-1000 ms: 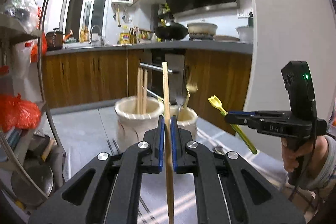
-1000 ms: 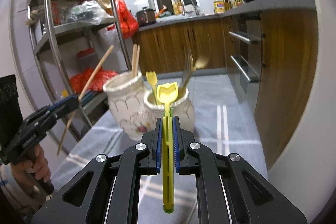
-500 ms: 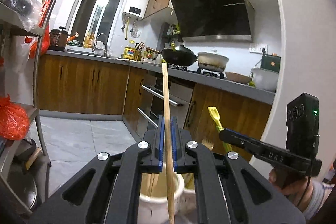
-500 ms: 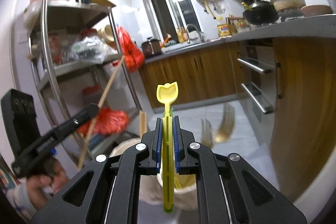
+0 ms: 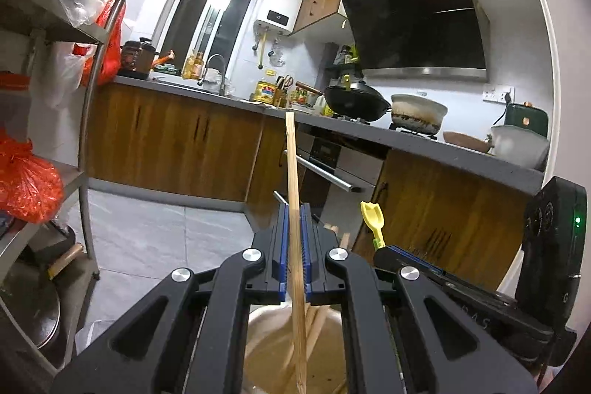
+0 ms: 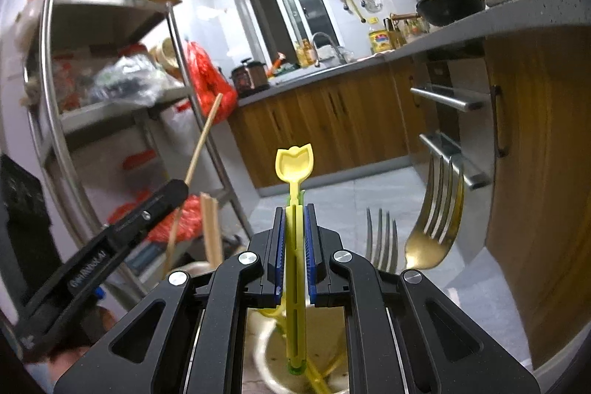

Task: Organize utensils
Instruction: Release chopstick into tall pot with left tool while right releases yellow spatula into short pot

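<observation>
Two utensils are in hand at once, one per gripper, and each hangs over its own holder. Nearest in the left wrist view, the left gripper has its blue pads pressed flat on a wooden chopstick, which runs upright through the jaws; its lower end dips into the mouth of the cream jar directly below, where other chopsticks already lean. Nearest in the right wrist view, the right gripper is clamped on a yellow plastic utensil, crown-shaped head up, its green-tipped lower end reaching into the second jar underneath, which already holds yellow pieces. Just past that jar's rim stand two metal forks, tines up, the nearer one gold-tinted and blurred.

By my reading, the step in hand is the drop-off: both pieces seem lined up over the right containers, chopstick with chopsticks, plastic piece with the cutlery. What the next move calls for is a little more descent so each tip sits well inside its rim, then easing the jaws apart and letting each piece slide down. The right side needs care to keep clear of the fork tines on the way out.

Farther off lie the tiled floor, the metal rack with red bags, and the wooden cabinets under the grey counter
</observation>
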The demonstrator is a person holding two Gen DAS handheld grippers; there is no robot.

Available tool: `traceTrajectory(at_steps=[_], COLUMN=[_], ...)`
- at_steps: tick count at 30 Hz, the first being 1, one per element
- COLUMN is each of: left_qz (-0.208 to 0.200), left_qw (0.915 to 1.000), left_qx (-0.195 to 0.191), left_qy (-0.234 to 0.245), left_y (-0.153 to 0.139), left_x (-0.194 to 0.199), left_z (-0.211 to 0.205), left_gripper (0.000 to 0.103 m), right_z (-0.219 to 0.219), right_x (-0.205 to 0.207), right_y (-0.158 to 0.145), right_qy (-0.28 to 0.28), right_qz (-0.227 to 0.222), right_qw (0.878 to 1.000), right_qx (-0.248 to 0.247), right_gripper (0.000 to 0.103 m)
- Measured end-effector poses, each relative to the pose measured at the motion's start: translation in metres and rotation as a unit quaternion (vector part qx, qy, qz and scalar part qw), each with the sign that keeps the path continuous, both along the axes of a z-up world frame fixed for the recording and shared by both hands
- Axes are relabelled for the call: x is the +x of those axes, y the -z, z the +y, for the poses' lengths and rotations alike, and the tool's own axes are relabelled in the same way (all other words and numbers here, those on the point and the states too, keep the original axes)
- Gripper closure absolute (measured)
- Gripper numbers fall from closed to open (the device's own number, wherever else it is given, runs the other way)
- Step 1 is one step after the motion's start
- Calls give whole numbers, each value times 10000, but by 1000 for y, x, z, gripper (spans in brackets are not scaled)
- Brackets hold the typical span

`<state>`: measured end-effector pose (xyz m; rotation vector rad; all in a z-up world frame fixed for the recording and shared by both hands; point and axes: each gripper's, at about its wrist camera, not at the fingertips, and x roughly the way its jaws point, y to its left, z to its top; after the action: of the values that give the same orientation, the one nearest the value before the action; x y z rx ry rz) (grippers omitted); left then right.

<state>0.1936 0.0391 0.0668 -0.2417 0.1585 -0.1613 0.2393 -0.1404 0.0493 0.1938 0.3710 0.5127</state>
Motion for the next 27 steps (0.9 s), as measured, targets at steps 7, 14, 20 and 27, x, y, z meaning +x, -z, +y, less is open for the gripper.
traceTrajectory(at_steps=[7,14,20,27], left_qz=[156,416,830,1036], left_qw=[9998,9979,9945,9928], left_qx=[86,424,615,596], left_qy=[119,264,197,92], left_y=[11,14,17,19], left_x=[-6,-26,-37,-36], left_z=[7,5,6,12], left_gripper=[97,97,97,97], right_z=[7,3,3,7], right_x=[-2,-12,-23,-25], right_y=[14,18,23,26], right_qy=[-50,-174,-393,-481], right_qz=[-14,93,230,445], right_qw=[9991,9979,9962,9939], right_qx=[-417,-625,-744,-882], right_gripper=[92,92,92,92])
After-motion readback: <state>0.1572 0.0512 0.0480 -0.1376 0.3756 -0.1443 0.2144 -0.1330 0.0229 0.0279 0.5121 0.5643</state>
